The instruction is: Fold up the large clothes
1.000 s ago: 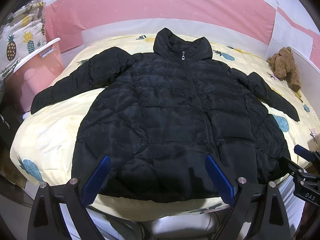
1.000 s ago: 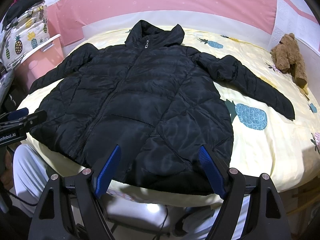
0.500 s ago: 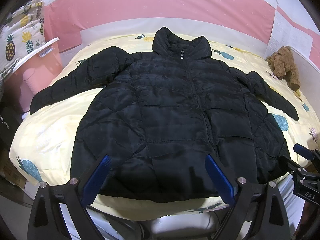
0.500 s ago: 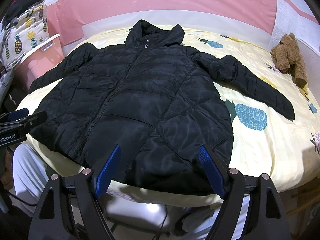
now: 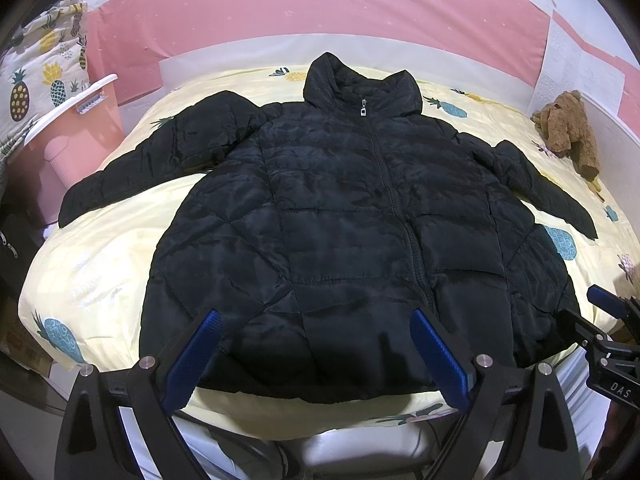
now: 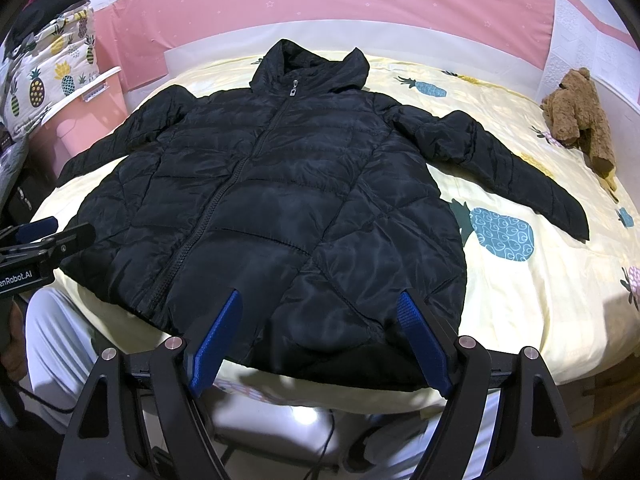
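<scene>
On the pineapple-print bedsheet [image 5: 100,264], a quilted, puffy black jacket [image 5: 340,232] is lying flat. I'm holding the left gripper [image 5: 316,354] and right gripper [image 6: 318,336] over its hem, both 2-finger claws gaping empty.

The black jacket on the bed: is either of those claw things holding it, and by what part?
Nothing is held. Both grippers, left and right, have open jaws short of the jacket hem.
</scene>
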`<state>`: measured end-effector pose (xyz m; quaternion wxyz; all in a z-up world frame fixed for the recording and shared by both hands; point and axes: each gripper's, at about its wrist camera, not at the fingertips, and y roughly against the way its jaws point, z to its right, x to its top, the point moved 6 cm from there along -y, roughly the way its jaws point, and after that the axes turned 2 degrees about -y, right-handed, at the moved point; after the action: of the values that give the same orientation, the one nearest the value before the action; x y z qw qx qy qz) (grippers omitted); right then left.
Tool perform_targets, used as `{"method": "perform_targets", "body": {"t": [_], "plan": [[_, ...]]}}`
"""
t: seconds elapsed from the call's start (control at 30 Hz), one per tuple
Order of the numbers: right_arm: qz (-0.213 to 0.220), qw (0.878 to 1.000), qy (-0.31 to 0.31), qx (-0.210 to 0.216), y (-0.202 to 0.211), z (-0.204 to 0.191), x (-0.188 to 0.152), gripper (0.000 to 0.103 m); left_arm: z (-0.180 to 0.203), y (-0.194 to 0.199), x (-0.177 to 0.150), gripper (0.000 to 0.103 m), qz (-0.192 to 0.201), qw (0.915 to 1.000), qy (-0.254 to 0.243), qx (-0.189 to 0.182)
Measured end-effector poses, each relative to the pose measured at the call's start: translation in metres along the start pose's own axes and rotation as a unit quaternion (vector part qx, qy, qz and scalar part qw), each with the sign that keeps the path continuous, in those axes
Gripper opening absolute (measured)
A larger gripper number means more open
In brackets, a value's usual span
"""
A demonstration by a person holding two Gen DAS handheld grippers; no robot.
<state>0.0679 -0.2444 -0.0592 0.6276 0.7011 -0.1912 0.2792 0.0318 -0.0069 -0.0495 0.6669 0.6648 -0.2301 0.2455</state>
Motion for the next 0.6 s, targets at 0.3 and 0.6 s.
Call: {"method": "perform_targets", "body": {"t": [0.3,0.6], "plan": [[-0.001,1.0,0.0,0.0,-0.0001,0.0,-0.0005,0.08,0.0006,-0.0003,-0.0004,0.096,-0.001,1.0,0.0,0.0],[-0.001,1.0,0.0,0.0,-0.0007,-0.0003,0.0008,0.08,0.0009,-0.0002,-0.0013,0.096,-0.001,1.0,0.0,0.0]]}}
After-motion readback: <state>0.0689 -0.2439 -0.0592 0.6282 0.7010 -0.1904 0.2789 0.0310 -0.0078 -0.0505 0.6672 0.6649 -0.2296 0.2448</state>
